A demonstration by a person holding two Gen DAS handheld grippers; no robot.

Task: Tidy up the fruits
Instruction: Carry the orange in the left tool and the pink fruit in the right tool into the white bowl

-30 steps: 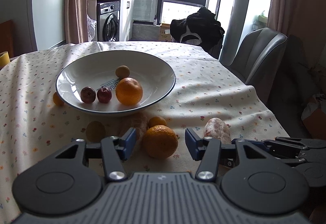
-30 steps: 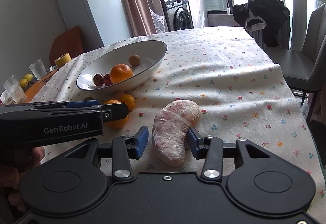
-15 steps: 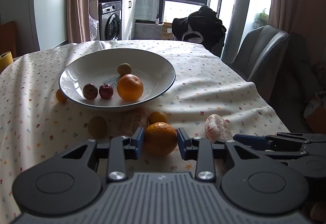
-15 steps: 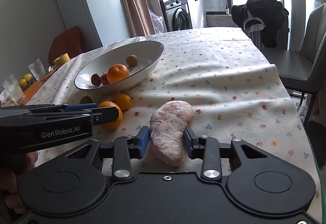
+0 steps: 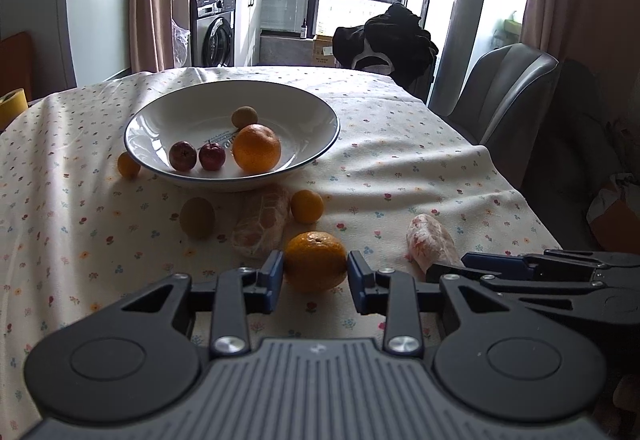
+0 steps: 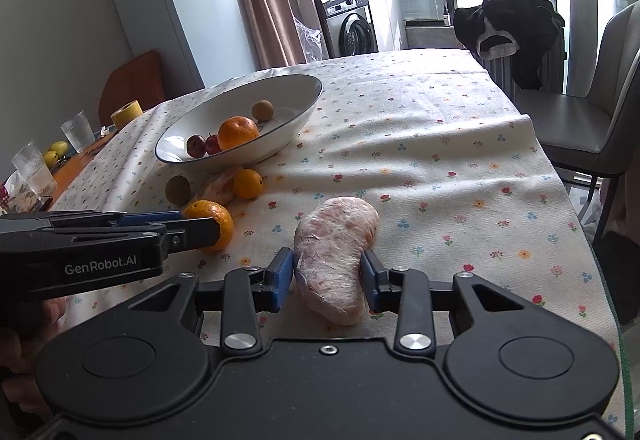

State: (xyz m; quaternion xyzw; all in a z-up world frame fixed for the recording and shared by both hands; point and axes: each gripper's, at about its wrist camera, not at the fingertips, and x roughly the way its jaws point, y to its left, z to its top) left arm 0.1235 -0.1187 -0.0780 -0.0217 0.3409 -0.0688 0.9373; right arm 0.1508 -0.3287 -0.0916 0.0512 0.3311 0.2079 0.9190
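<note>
A white bowl [image 5: 332, 127] [image 6: 316, 87] on the flowered cloth holds a large orange [image 5: 257, 147], two small red fruits [image 5: 183, 155] and a brown kiwi [image 5: 245, 116]. In front of it lie a small orange [image 5: 307, 205], a kiwi [image 5: 197, 217] and a netted fruit piece [image 5: 262, 224]. My left gripper [image 5: 316, 272] is shut on an orange [image 5: 315, 262] [image 6: 212, 224]. Beside it, my right gripper [image 6: 327, 274] is shut on a pink wrapped fruit segment [image 6: 334, 256] [image 5: 430, 242].
Another small orange [image 5: 129, 165] sits left of the bowl. A grey chair [image 5: 504, 91] stands past the table's right edge, and a black garment [image 5: 388, 39] hangs at the far end. Drinking glasses [image 6: 76, 125] and a yellow tape roll [image 6: 127, 111] sit far left.
Both grippers have gone from open to shut, the left on the orange and the right on the pink segment. Both views have risen slightly above the cloth.
</note>
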